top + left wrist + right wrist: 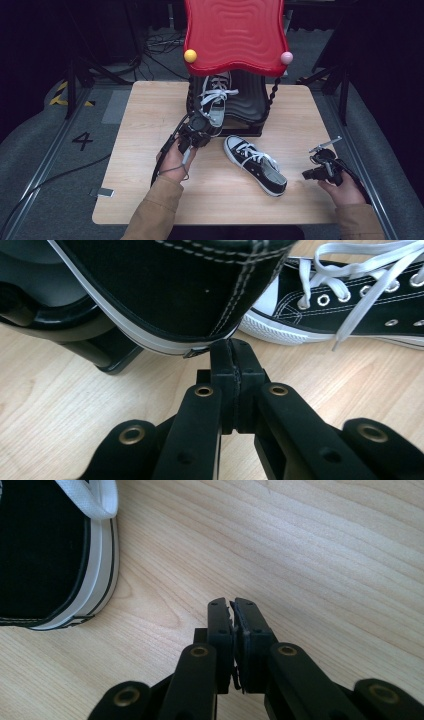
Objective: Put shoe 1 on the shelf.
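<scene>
A black-and-white sneaker (216,102) rests toe-up on the black shoe rack (247,107) under a red wavy roof (232,32). My left gripper (200,131) is just in front of its heel. In the left gripper view the jaws (232,347) are shut, their tips right at the heel's sole edge (165,285) with nothing seen between the pads. The second sneaker (255,165) lies on the wooden table (150,110), toe toward the rack. My right gripper (305,174) hovers to its right, jaws (232,605) shut and empty beside the sneaker's sole (97,575).
Yellow (190,55) and pink (286,57) balls cap the roof's front corners, on twisted black posts. The rack's base (110,357) stands on the table beside the left jaws. Cables and stand legs lie on the floor around the table, with a small device (102,192) at lower left.
</scene>
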A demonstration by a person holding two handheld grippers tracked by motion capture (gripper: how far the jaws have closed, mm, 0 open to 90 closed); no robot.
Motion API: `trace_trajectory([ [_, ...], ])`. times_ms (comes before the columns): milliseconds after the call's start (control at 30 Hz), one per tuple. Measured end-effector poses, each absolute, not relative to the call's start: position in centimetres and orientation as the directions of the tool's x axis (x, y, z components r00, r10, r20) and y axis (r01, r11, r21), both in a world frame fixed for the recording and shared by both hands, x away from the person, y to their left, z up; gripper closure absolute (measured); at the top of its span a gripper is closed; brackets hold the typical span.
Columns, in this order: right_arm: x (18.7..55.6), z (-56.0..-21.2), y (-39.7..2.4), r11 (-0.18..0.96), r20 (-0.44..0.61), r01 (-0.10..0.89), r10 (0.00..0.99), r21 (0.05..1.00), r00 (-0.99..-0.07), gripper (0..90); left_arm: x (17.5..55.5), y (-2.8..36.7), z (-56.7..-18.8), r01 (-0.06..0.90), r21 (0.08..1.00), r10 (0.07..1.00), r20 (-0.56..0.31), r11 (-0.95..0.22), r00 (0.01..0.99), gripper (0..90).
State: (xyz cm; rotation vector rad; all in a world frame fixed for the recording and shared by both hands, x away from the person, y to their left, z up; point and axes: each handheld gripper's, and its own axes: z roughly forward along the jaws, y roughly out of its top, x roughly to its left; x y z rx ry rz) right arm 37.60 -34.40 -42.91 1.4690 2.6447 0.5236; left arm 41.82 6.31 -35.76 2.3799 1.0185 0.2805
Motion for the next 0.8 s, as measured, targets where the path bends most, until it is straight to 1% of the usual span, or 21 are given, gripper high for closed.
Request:
trace_trajectory([
  [67,37.6,-42.9,-34.4,0.481,0.104,0.813,0.837,0.329,-0.537,85.5,41.8,6.1,-35.8,0.614,0.552,0.722,-0.033,-0.563,0.691,90.0],
  [167,37.6,-42.9,-34.2,0.486,0.102,0.809,0.834,0.33,-0.542,85.2,41.9,5.5,-36.0,0.6,0.571,0.7,-0.06,-0.561,0.711,90.0],
  [267,37.6,-42.9,-34.1,0.485,0.1,0.81,0.835,0.329,-0.541,84.7,42.2,3.9,-36.2,0.594,0.567,0.705,-0.033,-0.571,0.709,90.0],
  [367,37.6,-42.8,-34.1,0.489,0.101,0.807,0.832,0.331,-0.546,84.5,43.0,3.7,-36.1,0.608,0.577,0.705,-0.079,-0.544,0.705,90.0],
  [500,37.7,-43.0,-34.2,0.487,0.104,0.81,0.833,0.329,-0.543,84.3,43.6,3.1,-36.3,0.61,0.597,0.706,-0.1,-0.521,0.701,90.0],
  [567,37.7,-43.1,-34.1,0.488,0.102,0.81,0.834,0.326,-0.543,84.2,43.9,2.5,-36.6,0.611,0.602,0.697,-0.124,-0.513,0.707,90.0],
  [633,37.7,-43.0,-34.0,0.493,0.099,0.806,0.83,0.328,-0.548,84.0,44.1,1.6,-36.8,0.602,0.608,0.694,-0.114,-0.517,0.711,90.0],
  [667,37.7,-43.0,-34.0,0.493,0.099,0.806,0.83,0.329,-0.548,83.9,44.3,1.2,-36.8,0.609,0.596,0.702,-0.102,-0.524,0.705,90.0],
  [767,37.6,-43.0,-34.0,0.493,0.097,0.804,0.83,0.331,-0.549,83.3,44.9,0.5,-36.4,0.605,0.609,0.735,-0.053,-0.513,0.676,90.0],
  [800,37.7,-43.0,-34.0,0.495,0.096,0.803,0.83,0.331,-0.55,83.2,45.2,0.4,-36.3,0.613,0.604,0.74,-0.056,-0.509,0.67,90.0],
])
